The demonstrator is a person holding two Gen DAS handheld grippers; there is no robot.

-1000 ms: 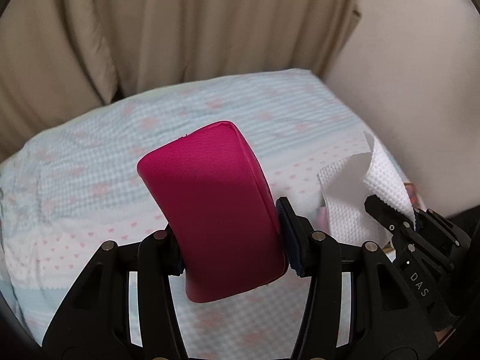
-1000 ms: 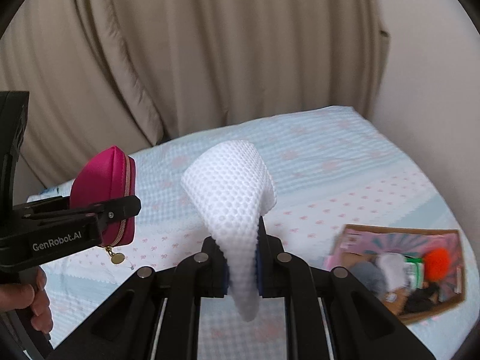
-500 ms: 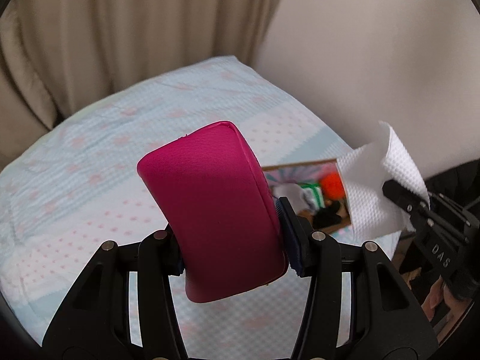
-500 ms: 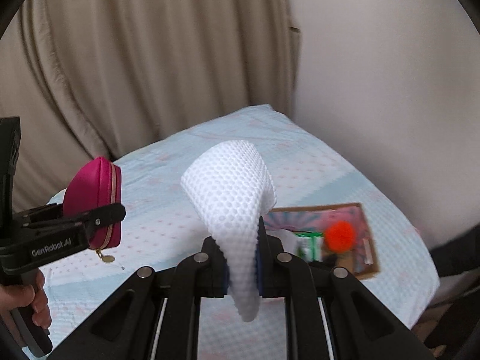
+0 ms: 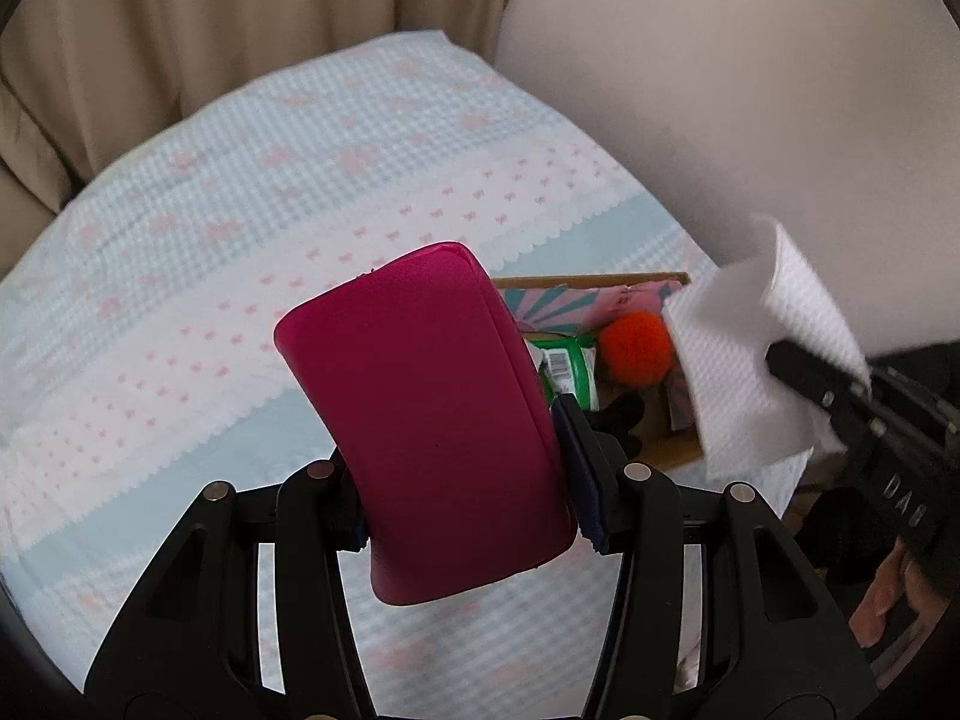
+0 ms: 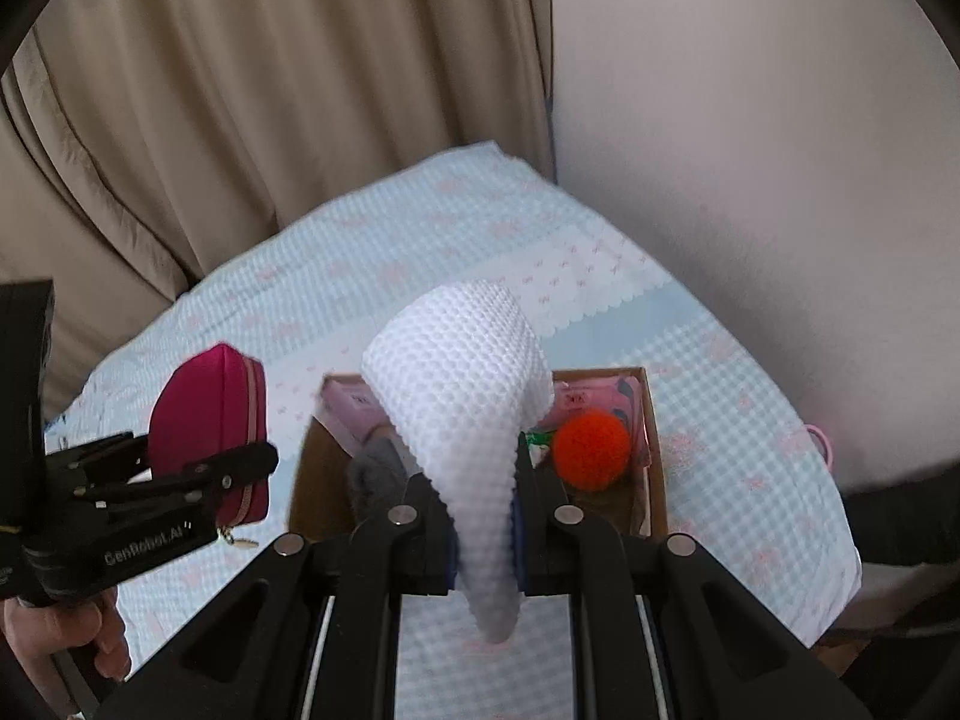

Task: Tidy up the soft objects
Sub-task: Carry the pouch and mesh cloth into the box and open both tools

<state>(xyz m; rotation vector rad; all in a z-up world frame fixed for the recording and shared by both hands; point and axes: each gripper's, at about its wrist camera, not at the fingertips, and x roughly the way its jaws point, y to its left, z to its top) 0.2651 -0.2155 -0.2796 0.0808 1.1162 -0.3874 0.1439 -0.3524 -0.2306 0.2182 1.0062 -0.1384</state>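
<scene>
Cardboard box [image 6: 654,450] now nearer, perhaps below pouch-clamping left gripper [image 5: 462,450] and cloth-pinching right gripper [image 6: 483,516].

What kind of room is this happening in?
Most likely a bedroom: a bed under a pale blue quilt with pink bows, beige curtains behind it, and a plain wall alongside.

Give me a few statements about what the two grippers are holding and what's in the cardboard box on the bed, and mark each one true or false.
1. The left gripper grips a magenta pouch. True.
2. The right gripper is empty. False: it is shut on a white textured cloth.
3. An orange pom-pom lies in the cardboard box. True.
4. The box sits on a bare wooden floor. False: it rests on the light blue bedspread.
</scene>
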